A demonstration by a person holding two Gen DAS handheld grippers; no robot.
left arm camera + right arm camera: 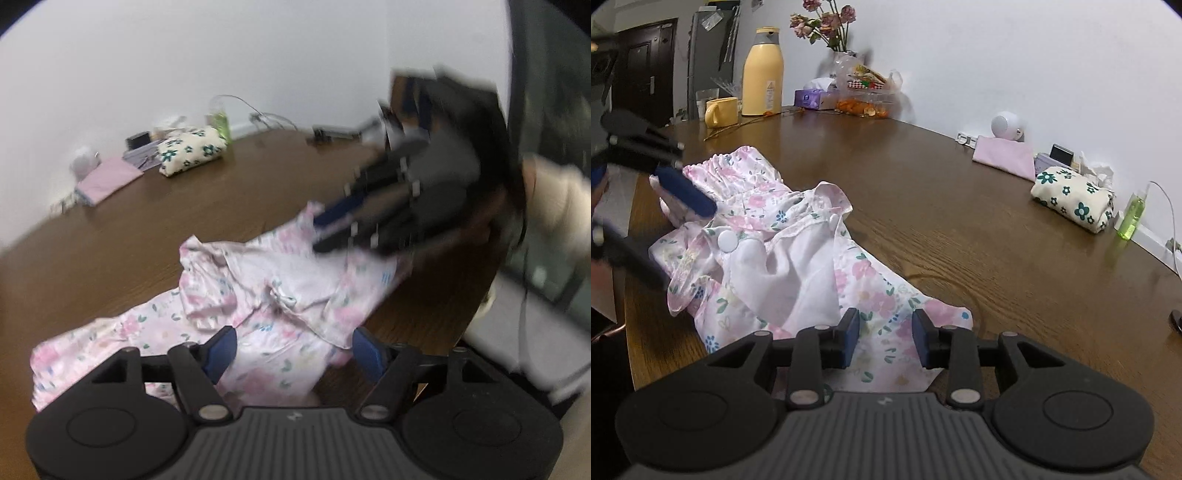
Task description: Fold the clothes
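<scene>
A crumpled pink floral garment [258, 295] lies on the brown wooden table [129, 229]; it also shows in the right wrist view [783, 258]. My left gripper [293, 350] is open just above the garment's near edge, with cloth between its blue pads but not pinched. My right gripper [884, 339] is open over the garment's opposite edge. In the left wrist view the right gripper [325, 232] appears blurred at the garment's far end, open. In the right wrist view the left gripper [661, 229] is at the far left of the garment, open.
A folded cream floral cloth [1075, 199], a folded pink cloth [1004, 157], a green bottle [1130, 218] and a white round device [1006, 125] line the wall. A yellow flask [762, 72], yellow mug [720, 112], tissue box [812, 99] and flower vase [842, 59] stand at the far end.
</scene>
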